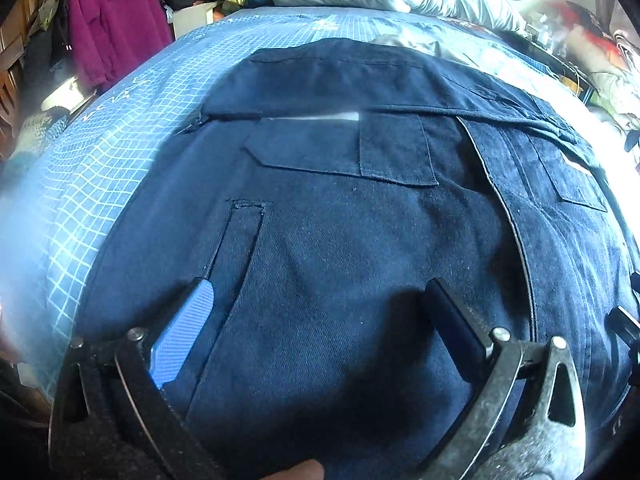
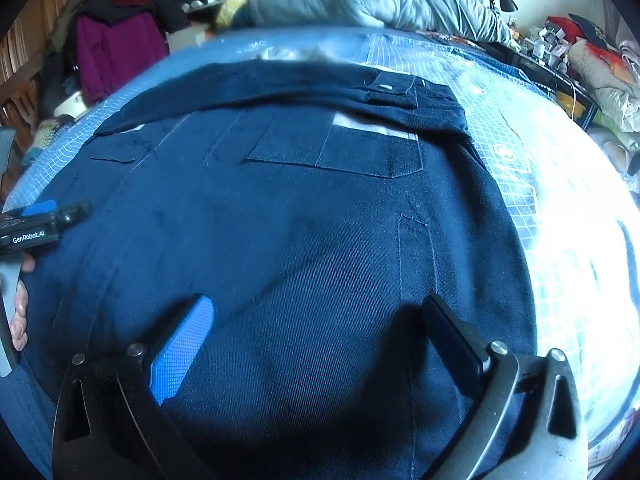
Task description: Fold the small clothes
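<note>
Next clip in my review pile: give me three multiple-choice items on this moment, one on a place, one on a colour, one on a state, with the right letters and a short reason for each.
1. Where does the dark navy twill work jacket lie?
A. Spread on the blue sheet with the white grid pattern
B. Hanging on a rack
C. Inside a basket

2. What colour is the garment hanging at the far left?
A. Yellow
B. Magenta
C. White

3. How do the left gripper and the right gripper stand?
A. Both shut on cloth
B. One open, one shut
C. Both open, nothing between the fingers

Answers:
1 A, the jacket lies flat with the gridded sheet showing around it.
2 B, it is plainly magenta in both views.
3 C, each pair of fingers is spread wide over the fabric, pinching none.
</note>
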The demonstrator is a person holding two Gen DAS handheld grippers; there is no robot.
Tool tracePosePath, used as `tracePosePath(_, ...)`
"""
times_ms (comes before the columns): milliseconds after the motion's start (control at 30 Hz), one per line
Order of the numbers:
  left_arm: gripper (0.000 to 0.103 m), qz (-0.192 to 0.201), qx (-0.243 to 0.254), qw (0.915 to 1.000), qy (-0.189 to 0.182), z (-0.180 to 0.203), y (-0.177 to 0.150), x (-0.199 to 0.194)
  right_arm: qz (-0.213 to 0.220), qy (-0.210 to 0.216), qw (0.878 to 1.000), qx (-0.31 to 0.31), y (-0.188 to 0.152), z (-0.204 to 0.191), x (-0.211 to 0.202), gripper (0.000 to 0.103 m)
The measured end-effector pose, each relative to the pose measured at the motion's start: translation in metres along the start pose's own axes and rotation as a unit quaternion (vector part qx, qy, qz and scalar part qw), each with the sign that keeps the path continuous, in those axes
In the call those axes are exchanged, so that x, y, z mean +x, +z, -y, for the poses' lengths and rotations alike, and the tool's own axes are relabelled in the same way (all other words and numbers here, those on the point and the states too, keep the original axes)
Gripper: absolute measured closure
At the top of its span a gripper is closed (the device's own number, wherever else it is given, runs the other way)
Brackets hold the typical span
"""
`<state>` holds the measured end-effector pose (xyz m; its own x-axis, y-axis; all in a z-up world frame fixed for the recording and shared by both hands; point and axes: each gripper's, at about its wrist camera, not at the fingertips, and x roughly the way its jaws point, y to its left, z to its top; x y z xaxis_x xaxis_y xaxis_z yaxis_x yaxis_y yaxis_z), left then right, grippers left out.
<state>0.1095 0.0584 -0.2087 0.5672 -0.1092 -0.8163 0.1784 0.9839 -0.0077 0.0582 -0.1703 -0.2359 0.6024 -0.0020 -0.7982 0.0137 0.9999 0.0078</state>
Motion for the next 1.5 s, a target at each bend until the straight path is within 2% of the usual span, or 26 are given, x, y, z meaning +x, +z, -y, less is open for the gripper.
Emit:
tracePosePath(133, 0.0, 0.003, -0.003, 0.9996, -0.027, -0.007, 0.001, 0.0, 0.029, 0.007, 0.999, -0.013, -0.006, 0.001, 0.0, 0.0)
tracePosePath(433, 0.0, 0.032, -0.021, 0.997, -0.067, -0.017, -0.005, -0.006, 0.051, 0.005, 0.999, -0.015, -0.011, 0.0, -0.001, 0.0)
tracePosePath(733, 0.0, 0.037, -0.024, 0.9969, -0.066, -0.014, -0.005, -0.006, 0.061, 0.001, 0.998, -0.012, -0.012, -0.001, 0.0, 0.0)
tracePosePath(1000, 0.0, 0.037, -0.024, 0.9969, -0.066, -0.014, -0.005, -0.006, 0.032, -0.008, 0.999, 0.0, -0.005, -0.002, 0.0, 0.0)
tracePosePath(1200, 0.0, 0.039, -0.027, 0.9963, -0.071, -0.015, -0.005, -0.007, -0.015, 0.006, 1.0, 0.001, 0.005, 0.0, 0.001, 0.0)
tracePosePath(1333, 0.0, 0.036, -0.021, 0.9972, -0.062, -0.012, -0.005, -0.006, -0.007, 0.013, 1.0, -0.007, -0.002, 0.001, -0.002, 0.0)
tracePosePath(1500, 0.0, 0.035, -0.018, 0.9976, -0.058, -0.012, -0.004, -0.005, -0.016, 0.0, 1.0, 0.0, -0.002, -0.002, -0.003, 0.0)
